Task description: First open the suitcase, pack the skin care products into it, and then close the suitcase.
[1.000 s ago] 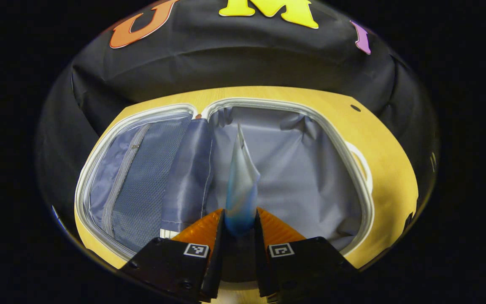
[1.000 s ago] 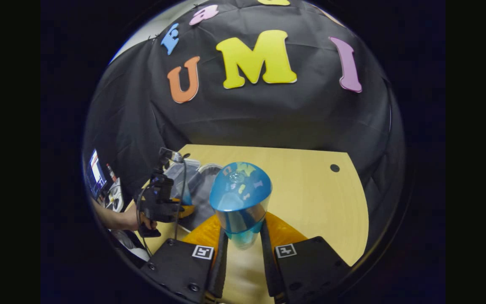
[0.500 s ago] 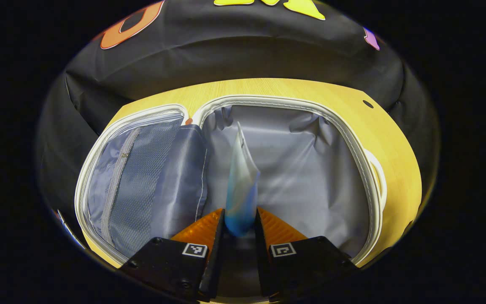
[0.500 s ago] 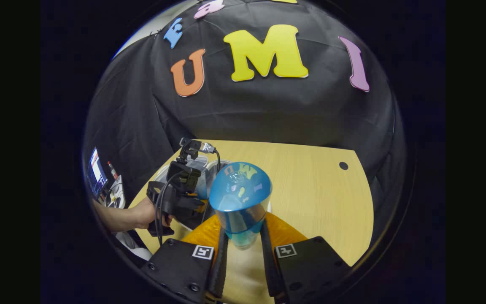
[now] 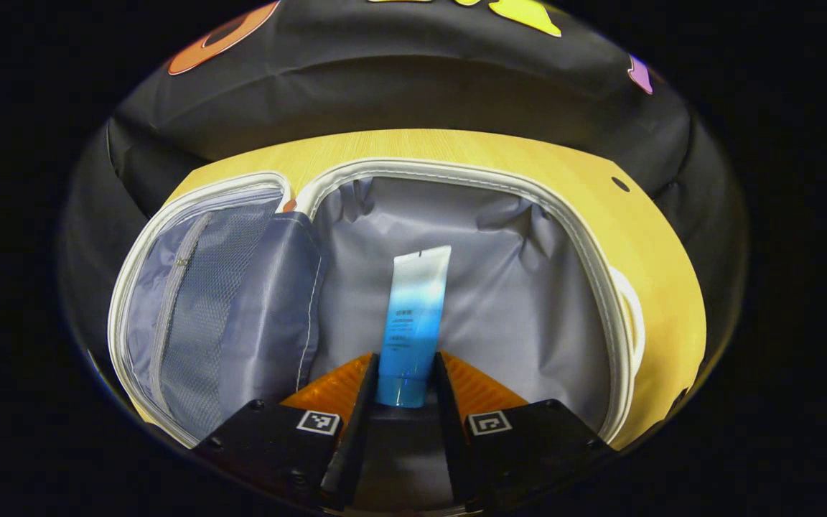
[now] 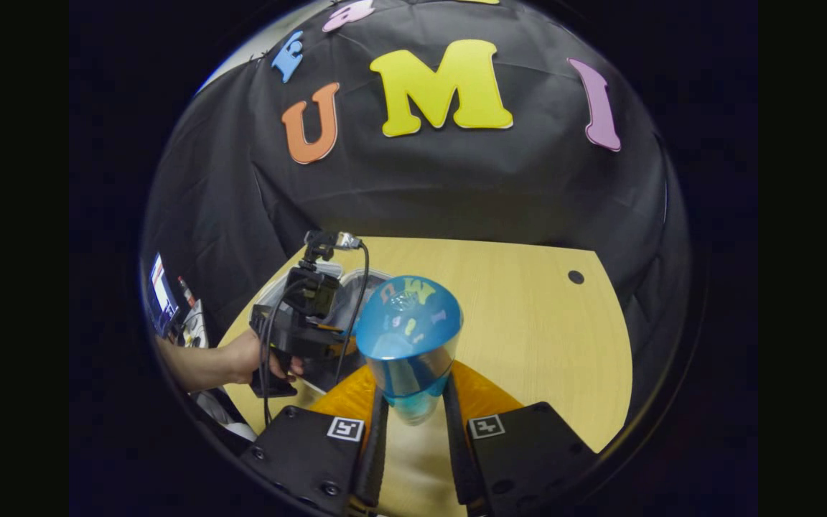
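One open suitcase (image 5: 586, 237) lay on the worktop (image 5: 643, 244), with one tube (image 5: 412, 323) and one bottle (image 6: 408, 345). The tube lay flat in the right half, cap end between the left tongs (image 5: 405, 391), jaws apart. Right tongs (image 6: 413, 416) clamped the bottle over the worktop.

place: we read a recording booth in a lab, not a home | walls: black cloth (image 6: 456, 194) draped all round | table (image 6: 528, 337): pale wood, with a cable hole | beyond (left edge): lit screen (image 6: 160, 287) and cabled gear
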`<action>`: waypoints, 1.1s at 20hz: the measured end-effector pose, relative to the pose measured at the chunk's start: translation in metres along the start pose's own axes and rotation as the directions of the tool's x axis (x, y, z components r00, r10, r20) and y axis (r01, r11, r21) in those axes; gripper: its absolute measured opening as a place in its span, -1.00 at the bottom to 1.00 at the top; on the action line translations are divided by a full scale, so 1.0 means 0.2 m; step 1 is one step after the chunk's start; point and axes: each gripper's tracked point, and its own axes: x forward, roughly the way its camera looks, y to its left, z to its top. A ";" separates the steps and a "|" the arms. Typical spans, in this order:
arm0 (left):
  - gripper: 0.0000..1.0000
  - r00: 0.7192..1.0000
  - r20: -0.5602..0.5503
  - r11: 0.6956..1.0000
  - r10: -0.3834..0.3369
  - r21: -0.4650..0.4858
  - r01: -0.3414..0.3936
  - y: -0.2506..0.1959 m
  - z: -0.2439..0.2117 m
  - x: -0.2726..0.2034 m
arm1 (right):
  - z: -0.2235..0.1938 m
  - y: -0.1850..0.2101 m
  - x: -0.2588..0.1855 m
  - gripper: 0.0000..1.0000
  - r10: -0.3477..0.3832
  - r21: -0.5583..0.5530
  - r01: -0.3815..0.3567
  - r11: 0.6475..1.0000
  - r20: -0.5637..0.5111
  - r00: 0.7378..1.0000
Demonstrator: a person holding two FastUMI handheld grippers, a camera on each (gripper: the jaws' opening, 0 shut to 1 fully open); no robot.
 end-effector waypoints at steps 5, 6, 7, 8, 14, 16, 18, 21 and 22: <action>0.76 0.969 0.247 0.998 -0.001 -0.061 0.017 0.03 0.20 -0.39 | 0.04 0.15 0.24 -0.28 0.071 0.002 -0.071 0.997 -0.027 0.997; 0.79 0.947 0.318 0.995 0.036 -0.098 -0.005 0.11 0.24 -0.52 | 0.03 0.23 0.36 -0.27 0.091 -0.004 -0.091 0.996 -0.052 0.995; 1.00 0.936 0.349 0.993 0.056 -0.115 -0.017 0.16 0.25 -0.60 | 0.01 0.28 0.43 -0.27 0.102 -0.003 -0.103 0.995 -0.074 0.992; 0.99 0.926 0.371 0.991 0.075 -0.131 -0.028 0.21 0.25 -0.67 | -0.02 0.37 0.55 -0.27 0.126 0.023 -0.124 0.992 -0.109 0.986; 0.98 0.911 0.396 0.971 0.119 -0.236 -0.024 0.38 0.09 -0.88 | -0.29 0.52 0.91 -0.27 0.102 0.150 -0.062 0.987 -0.276 0.956; 0.99 0.910 0.395 0.965 0.126 -0.261 -0.020 0.42 0.05 -0.91 | -0.36 0.51 0.95 -0.27 0.085 0.171 -0.031 0.985 -0.314 0.946; 0.99 0.908 0.398 0.961 0.127 -0.276 -0.013 0.44 0.03 -0.92 | -0.36 0.51 0.98 -0.27 0.061 0.199 0.003 0.980 -0.315 0.947; 0.99 0.900 0.420 0.966 0.117 -0.260 -0.004 0.44 0.03 -0.95 | -0.34 0.49 1.01 -0.27 0.032 0.275 0.061 0.960 -0.320 0.947; 0.99 0.895 0.430 0.966 0.118 -0.257 -0.004 0.44 0.04 -0.96 | -0.34 0.45 1.04 -0.26 0.016 0.299 0.087 0.950 -0.325 0.946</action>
